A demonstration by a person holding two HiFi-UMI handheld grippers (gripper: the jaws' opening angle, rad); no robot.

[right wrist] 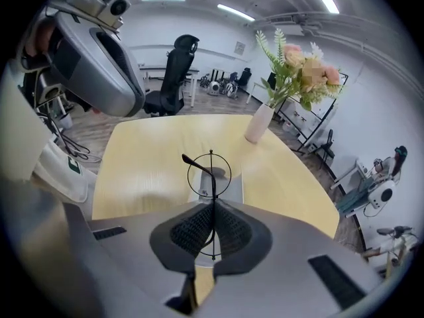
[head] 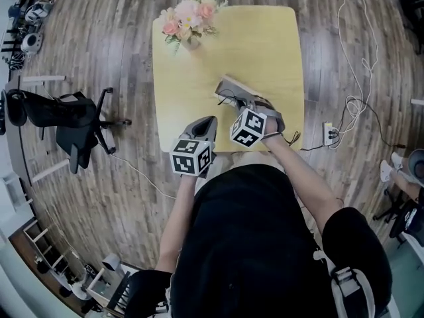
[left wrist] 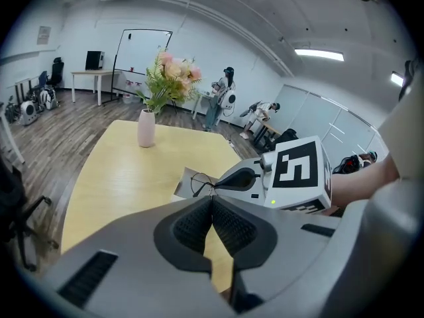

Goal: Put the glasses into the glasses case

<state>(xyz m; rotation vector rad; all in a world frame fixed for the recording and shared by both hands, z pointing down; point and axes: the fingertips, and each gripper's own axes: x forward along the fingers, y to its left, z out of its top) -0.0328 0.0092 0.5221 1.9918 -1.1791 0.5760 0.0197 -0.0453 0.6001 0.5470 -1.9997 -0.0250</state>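
**Over the table's near edge: glasses poised by their case**

Nearest, the left gripper [left wrist: 212,201] hangs pinched together, empty and likely spare. The right gripper [right wrist: 212,207] is clamped on the glasses [right wrist: 210,172], probably to lower them into the open glasses case [right wrist: 225,187] just beyond. Only its own view shows that pinch, because the head view's marker cube hides it.

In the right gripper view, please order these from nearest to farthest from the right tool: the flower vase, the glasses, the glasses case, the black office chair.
1. glasses, gripped in the right tool.
2. glasses case, on the table just ahead.
3. flower vase, farther up the table, right.
4. black office chair, beyond the table, left.
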